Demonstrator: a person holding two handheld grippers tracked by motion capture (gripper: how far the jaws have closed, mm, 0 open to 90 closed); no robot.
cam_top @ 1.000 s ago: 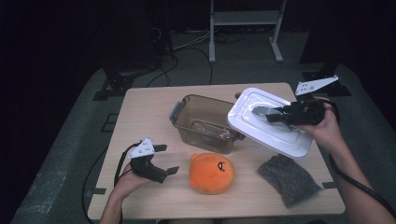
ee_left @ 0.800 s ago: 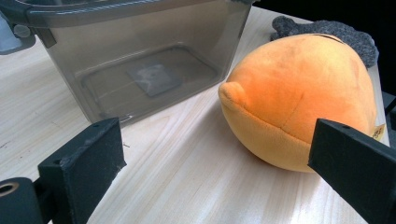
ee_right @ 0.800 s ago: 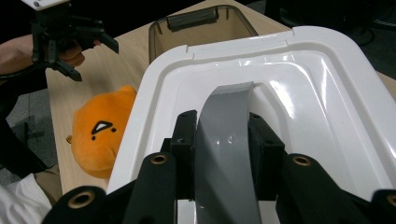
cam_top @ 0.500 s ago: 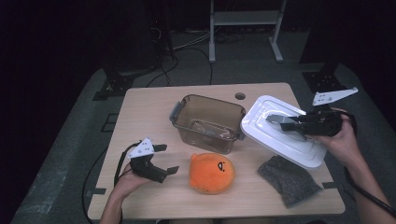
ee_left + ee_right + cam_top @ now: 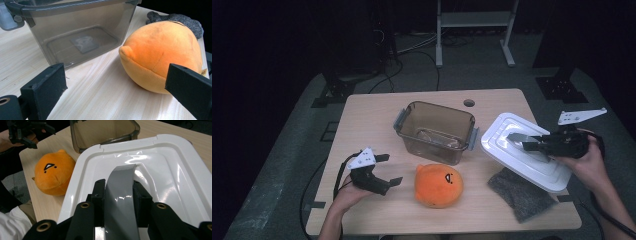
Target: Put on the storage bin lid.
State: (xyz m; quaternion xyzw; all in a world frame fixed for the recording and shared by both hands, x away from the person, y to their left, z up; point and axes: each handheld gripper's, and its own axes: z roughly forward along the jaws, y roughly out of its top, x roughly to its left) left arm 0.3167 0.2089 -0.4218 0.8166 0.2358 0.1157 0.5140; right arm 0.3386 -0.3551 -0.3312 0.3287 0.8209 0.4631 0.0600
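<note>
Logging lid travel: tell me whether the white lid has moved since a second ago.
Yes. The white lid, clamped by the right gripper, moved rightward off the brown bin.

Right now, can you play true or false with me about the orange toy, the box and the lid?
1. The right hand-held gripper grips the white lid by its grey handle. True.
2. The orange plush toy sits inside the clear box. False: it lies on the table in front of the box.
3. The left hand-held gripper is open. True.
4. The lid covers the box. False: it is held off to the side.
</note>
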